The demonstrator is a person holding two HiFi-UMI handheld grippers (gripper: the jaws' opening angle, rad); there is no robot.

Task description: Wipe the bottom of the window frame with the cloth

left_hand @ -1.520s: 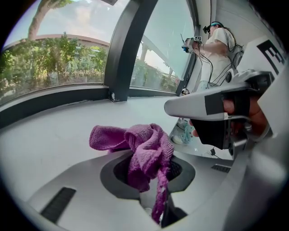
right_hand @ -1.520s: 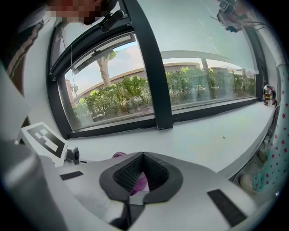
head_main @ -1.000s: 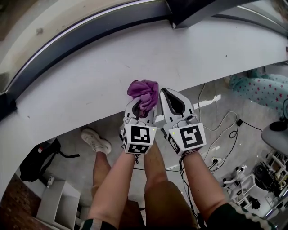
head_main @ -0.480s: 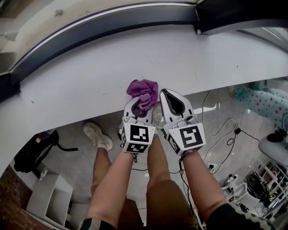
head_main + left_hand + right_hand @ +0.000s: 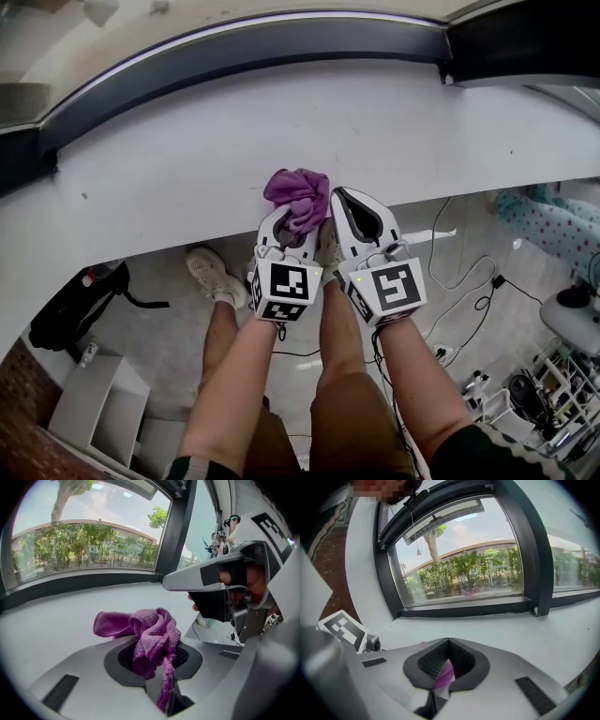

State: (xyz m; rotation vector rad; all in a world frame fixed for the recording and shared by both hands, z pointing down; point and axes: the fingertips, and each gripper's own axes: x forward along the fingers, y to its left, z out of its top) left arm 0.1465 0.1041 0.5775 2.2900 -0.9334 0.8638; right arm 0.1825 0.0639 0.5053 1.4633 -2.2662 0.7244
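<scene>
While the left claw [image 5: 296, 223] pinches the bunched purple terry cloth [image 5: 298, 190] over the white window sill [image 5: 169, 159], the dark bottom window-frame rail [image 5: 244, 49] lies straight ahead, well apart, running left-right. Right claw [image 5: 362, 214] sits just beside, jaws pressed together; purple sliver in its seam, unclear what. Left should reach forward.

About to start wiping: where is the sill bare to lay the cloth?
The sill is bare left of the cloth, back to the frame, and right of the right gripper too. Crowded only at its near edge, where the left gripper grips the cloth beside it.
</scene>
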